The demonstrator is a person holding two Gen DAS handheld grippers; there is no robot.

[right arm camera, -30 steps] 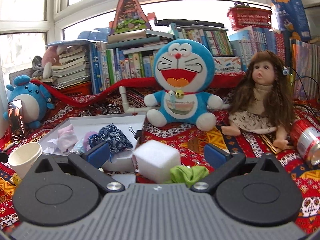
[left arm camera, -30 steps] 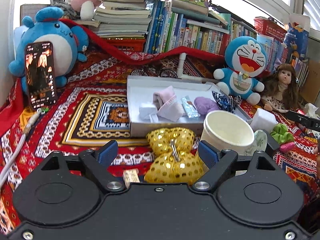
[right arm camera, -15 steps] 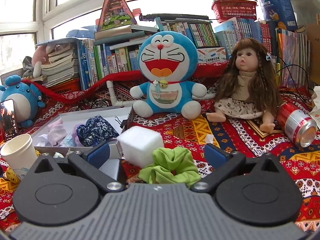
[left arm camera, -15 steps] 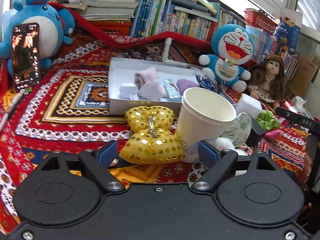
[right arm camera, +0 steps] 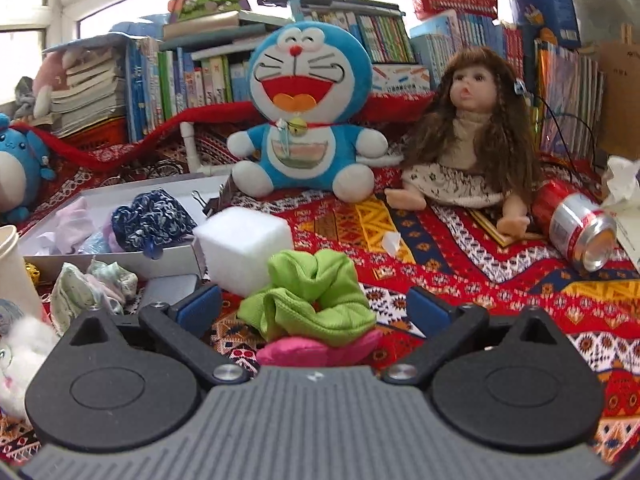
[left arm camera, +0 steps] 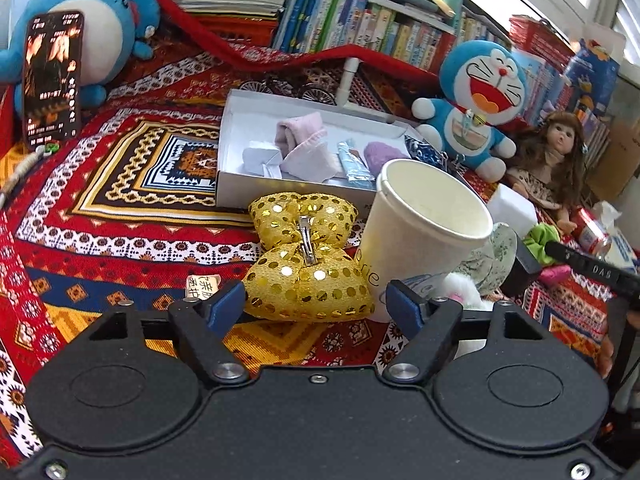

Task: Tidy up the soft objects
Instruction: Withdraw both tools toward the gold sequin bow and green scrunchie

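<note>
Gold sequin bow [left arm camera: 306, 258] on the patterned cloth [left arm camera: 120, 208], between your closing left gripper [left arm camera: 316, 304] jaws.

It looks light and squashy, its metal clip running away from you; pinch the nearer lobe, since sequins may slip. The pads aren't pressing yet. Your right gripper [right arm camera: 316, 308] stands apart around the green scrunchie [right arm camera: 312, 300].

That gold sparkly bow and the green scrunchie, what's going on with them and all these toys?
A person is tidying soft things into the white box, with a handheld gripper in each hand. The left gripper has its jaws closing around the gold sequin bow, not yet pressing it. The right gripper is open around the green scrunchie. Socks and cloths already lie in the box.
</note>
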